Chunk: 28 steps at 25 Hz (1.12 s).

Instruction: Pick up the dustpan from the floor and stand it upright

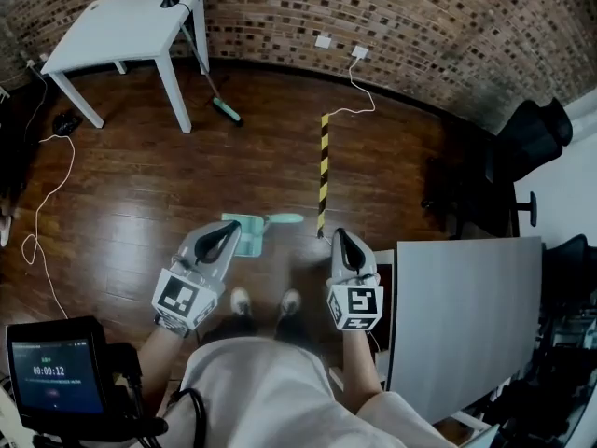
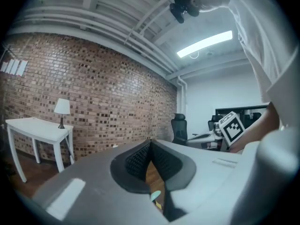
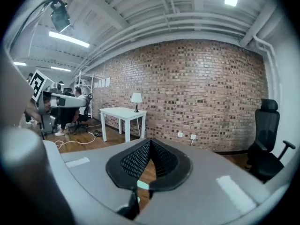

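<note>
Left tool (image 1: 224,235) and right tool (image 1: 340,241) were held pressed together, nothing pinched. The dustpan (image 1: 252,237) was seen flat on the floor (image 1: 140,203), near the feet (image 1: 241,301). Unless the tools were reopened, the handle (image 1: 284,219) could only be shoved aside, never gripped.

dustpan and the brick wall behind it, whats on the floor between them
Just the teal broom head, near the white table; otherwise bare wood floor. The head view shows it.

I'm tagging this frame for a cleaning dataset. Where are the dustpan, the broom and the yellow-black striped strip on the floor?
dustpan (image 1: 252,238): head view, on its flat pan.
broom (image 1: 227,111): head view, on its teal head.
striped strip (image 1: 324,171): head view, about halfway along its length.
</note>
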Each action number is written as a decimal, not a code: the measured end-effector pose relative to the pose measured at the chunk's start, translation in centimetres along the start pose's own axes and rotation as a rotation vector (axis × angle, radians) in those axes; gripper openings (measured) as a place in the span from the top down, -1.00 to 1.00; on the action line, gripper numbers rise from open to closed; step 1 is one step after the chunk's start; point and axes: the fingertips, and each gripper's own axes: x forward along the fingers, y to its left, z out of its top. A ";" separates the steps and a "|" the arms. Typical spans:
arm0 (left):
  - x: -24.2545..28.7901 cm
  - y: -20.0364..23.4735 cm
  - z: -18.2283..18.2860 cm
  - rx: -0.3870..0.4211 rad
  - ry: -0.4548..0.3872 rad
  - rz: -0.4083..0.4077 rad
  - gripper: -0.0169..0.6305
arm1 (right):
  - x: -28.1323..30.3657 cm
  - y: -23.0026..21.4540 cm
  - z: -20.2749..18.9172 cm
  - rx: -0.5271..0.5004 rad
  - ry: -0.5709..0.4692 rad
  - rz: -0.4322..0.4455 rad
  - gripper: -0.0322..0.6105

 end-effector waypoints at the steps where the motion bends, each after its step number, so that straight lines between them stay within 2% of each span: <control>1: -0.5 -1.0 1.1 0.001 -0.021 -0.020 0.95 | -0.8 0.2 0.5 0.012 -0.010 0.014 0.86; 3: -1.2 -1.8 2.7 0.008 -0.043 -0.017 0.95 | -1.7 0.5 2.1 0.070 -0.052 0.053 0.86; 7: -1.6 -2.0 3.6 -0.005 -0.055 0.060 0.95 | -3.6 0.4 3.7 0.169 -0.120 0.110 0.86; 10: -0.9 -2.6 3.0 0.018 -0.049 0.091 0.95 | -4.8 -0.8 3.2 0.164 -0.118 0.105 0.86; 18: 1.5 -4.2 4.6 0.057 -0.071 0.081 0.95 | -5.7 -3.7 6.0 0.143 -0.183 0.078 0.86; 23: 1.1 -4.0 5.5 0.071 -0.073 0.067 0.95 | -5.6 -2.9 7.6 0.146 -0.201 0.070 0.86; 28: -1.6 -2.9 5.0 0.058 -0.047 0.064 0.95 | -6.0 -0.2 8.5 0.149 -0.196 0.060 0.86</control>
